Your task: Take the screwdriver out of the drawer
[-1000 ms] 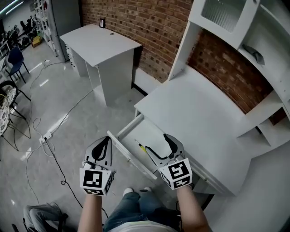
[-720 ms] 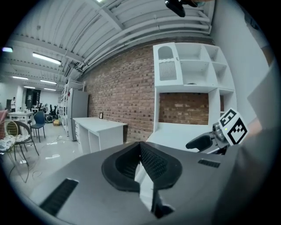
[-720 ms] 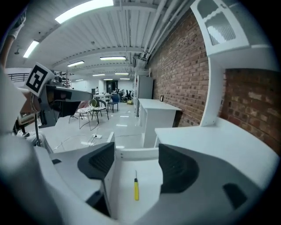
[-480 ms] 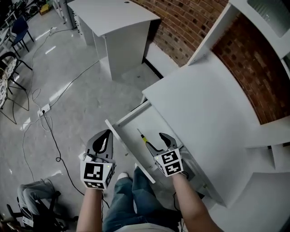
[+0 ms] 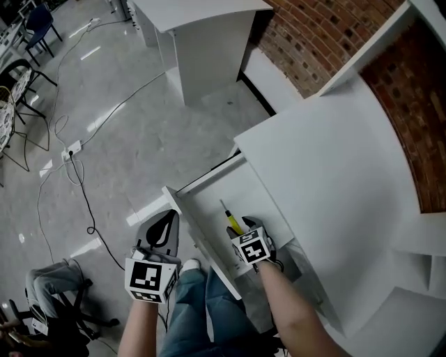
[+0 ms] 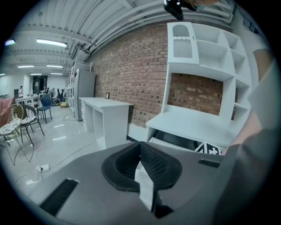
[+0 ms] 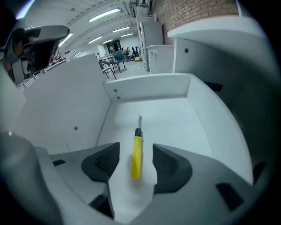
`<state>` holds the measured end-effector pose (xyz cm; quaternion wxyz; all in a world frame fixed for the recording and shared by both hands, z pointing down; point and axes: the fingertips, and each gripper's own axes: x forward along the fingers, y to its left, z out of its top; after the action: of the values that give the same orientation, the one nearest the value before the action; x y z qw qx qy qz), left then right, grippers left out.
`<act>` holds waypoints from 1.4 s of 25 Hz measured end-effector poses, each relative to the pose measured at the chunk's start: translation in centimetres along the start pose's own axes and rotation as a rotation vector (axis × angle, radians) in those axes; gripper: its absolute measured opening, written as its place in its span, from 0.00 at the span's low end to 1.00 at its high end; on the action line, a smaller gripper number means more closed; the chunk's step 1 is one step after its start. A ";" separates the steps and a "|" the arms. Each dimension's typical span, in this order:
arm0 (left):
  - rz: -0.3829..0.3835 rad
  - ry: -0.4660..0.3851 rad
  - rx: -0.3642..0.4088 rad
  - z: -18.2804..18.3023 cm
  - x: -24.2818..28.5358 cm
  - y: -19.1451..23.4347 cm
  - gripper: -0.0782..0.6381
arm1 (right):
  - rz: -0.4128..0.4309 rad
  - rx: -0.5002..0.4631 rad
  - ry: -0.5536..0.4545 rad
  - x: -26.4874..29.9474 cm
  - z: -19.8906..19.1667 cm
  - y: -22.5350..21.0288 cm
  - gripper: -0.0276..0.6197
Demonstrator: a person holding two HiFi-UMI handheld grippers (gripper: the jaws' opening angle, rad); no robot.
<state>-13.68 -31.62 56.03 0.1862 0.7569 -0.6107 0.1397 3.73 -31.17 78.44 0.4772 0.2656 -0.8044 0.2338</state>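
A yellow-handled screwdriver (image 7: 137,151) (image 5: 231,219) lies flat on the floor of the open white drawer (image 5: 209,192), its metal tip pointing toward the drawer's far wall. My right gripper (image 7: 135,163) (image 5: 245,230) is down inside the drawer, with a jaw on each side of the yellow handle. Its jaws are closing; gaps still show between the pads and the handle. My left gripper (image 5: 162,229) (image 6: 141,160) hangs outside the drawer front, above the floor, its jaws together with nothing in them.
The drawer belongs to a white desk (image 5: 334,174) with shelves, set against a brick wall (image 5: 327,28). A second white desk (image 5: 209,21) stands farther off. Cables (image 5: 77,188) run over the grey floor. My legs (image 5: 202,307) are just below the drawer front.
My right gripper dropped into the drawer and its jaws narrowed around the screwdriver handle. The left gripper sank a little beside the drawer front. The head view tilted further down.
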 end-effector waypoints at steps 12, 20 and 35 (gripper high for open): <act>0.028 0.034 -0.024 -2.0 0.8 0.7 0.12 | -0.076 -0.070 0.111 3.0 -1.8 -0.5 0.16; 0.036 -0.011 -0.005 0.7 -1.3 0.7 0.12 | -0.096 -0.059 0.041 -1.3 1.4 0.0 0.16; 0.005 -0.124 0.013 7.1 -3.8 -2.1 0.12 | -0.143 -0.084 -0.183 -13.8 6.4 -0.1 0.16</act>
<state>-12.55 -31.12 47.82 0.1426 0.7638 -0.6220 0.0970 5.28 -32.48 63.38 0.4281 0.3225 -0.8325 0.1402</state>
